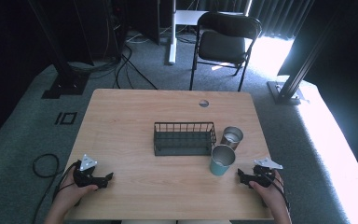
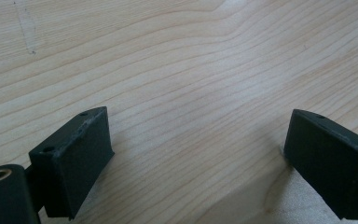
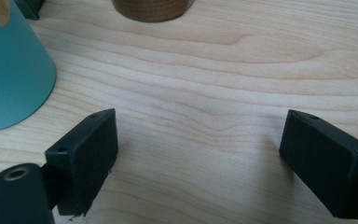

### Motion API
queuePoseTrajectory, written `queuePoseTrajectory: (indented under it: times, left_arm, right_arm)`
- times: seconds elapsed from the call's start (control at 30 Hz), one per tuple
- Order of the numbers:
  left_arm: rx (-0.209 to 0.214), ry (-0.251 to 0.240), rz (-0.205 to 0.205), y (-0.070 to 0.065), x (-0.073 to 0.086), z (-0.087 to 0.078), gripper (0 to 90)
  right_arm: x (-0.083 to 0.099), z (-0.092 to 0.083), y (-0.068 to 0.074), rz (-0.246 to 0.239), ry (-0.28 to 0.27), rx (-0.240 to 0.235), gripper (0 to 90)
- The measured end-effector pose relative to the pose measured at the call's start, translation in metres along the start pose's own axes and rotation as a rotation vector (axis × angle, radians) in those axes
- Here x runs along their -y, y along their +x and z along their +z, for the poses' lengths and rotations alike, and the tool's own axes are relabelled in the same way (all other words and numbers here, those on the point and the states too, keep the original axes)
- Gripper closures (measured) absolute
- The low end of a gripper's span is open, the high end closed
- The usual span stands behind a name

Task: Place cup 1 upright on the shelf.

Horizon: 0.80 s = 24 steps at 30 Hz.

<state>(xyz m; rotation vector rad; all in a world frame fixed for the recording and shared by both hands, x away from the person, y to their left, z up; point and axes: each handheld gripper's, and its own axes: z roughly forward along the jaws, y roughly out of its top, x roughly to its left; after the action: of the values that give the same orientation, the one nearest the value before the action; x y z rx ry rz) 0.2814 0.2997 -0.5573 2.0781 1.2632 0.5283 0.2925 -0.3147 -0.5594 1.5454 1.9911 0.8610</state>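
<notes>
A teal cup point(image 1: 222, 160) with a metal inside stands on the wooden table point(image 1: 135, 112), right of a black wire basket point(image 1: 184, 138). A brown cup point(image 1: 232, 137) stands just behind it, near the basket's right end. My right gripper point(image 1: 240, 175) rests near the front right edge, a little right of the teal cup, jaws wide apart and empty. In the right gripper view the teal cup point(image 3: 9, 70) is at upper left and the brown cup point(image 3: 151, 9) at the top, beyond my open right gripper point(image 3: 198, 135). My left gripper point(image 1: 106, 178) lies at the front left, open over bare wood point(image 2: 198, 140).
The basket looks empty. A round cable hole point(image 1: 203, 103) sits near the table's far edge. A black folding chair point(image 1: 223, 44) stands behind the table, and cables point(image 1: 44, 165) lie on the grey carpet at left.
</notes>
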Motion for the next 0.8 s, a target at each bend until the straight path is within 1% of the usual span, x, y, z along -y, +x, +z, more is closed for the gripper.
queuePoseTrajectory:
  times: [0.27,0.4,0.43,0.47,0.5,0.53,0.63,0.7,0.77,0.8]
  left_arm:
    - [0.001,0.002,0.002,0.000,0.000,0.000,8.1]
    - [0.013,0.000,0.012,-0.001,0.000,0.000,8.1]
    - [0.027,0.002,0.024,-0.003,-0.001,0.000,8.1]
    - [0.027,0.002,0.024,-0.003,-0.001,0.000,8.1]
    - [0.039,0.010,0.041,-0.006,-0.003,0.001,8.1]
    - [0.039,0.010,0.041,-0.006,-0.003,0.001,8.1]
    - [0.062,0.018,0.066,-0.012,-0.006,0.003,8.1]
    - [0.071,0.028,0.076,-0.017,-0.010,0.006,8.1]
    - [0.073,0.035,0.078,-0.019,-0.012,0.007,8.1]
    - [0.075,0.039,0.096,-0.022,-0.015,0.009,8.1]
  right_arm:
    - [0.000,0.000,0.000,0.001,0.001,0.001,11.1]
    - [0.000,0.000,0.000,0.001,0.001,0.001,11.1]
    - [0.000,0.000,0.000,0.001,0.001,0.001,11.1]
    - [0.000,0.000,0.000,0.001,0.001,0.001,11.1]
    - [0.000,0.000,0.000,0.001,0.000,0.001,11.1]
    - [0.000,0.000,0.000,0.001,0.001,0.001,11.1]
    - [0.000,0.000,0.000,0.000,0.000,0.001,11.1]
    - [0.000,0.000,0.000,0.001,0.000,0.001,11.1]
    - [0.000,0.000,0.000,0.001,0.000,0.001,11.1]
    - [0.000,0.000,0.000,0.001,0.000,0.001,11.1]
